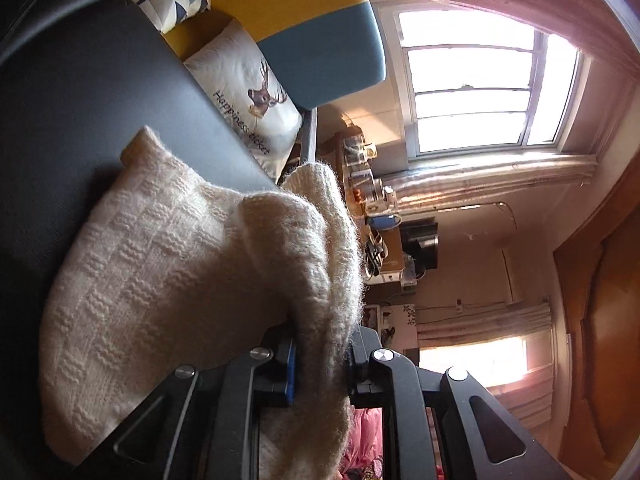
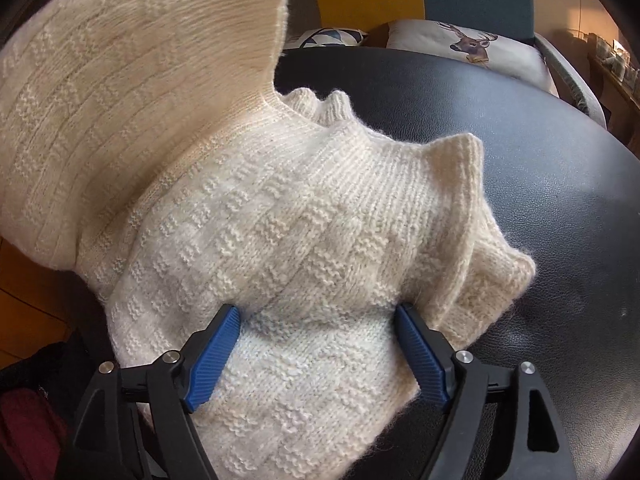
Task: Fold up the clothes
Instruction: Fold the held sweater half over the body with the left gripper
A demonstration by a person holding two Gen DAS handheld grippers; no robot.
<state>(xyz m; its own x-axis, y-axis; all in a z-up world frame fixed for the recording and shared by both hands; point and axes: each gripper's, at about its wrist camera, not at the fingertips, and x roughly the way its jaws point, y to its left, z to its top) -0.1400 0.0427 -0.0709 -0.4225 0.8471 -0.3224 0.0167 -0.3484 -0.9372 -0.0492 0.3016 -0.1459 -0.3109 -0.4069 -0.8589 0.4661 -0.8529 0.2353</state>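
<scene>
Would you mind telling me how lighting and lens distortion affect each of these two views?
Left wrist view: the window is blown out white, the room is tilted sideways, and straight frames bow from the fisheye. Right wrist view: softer, even light; the black table shows a dull sheen, its edge curves, and the cream sweater stays sharp between the open right gripper.

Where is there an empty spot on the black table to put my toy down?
The round black leather-look table is bare to the right of the cream knitted sweater, up to the white deer-print cushion at its far edge. The left and near side is crowded: the sweater lies under the right gripper, and the left gripper holds part of it.
</scene>
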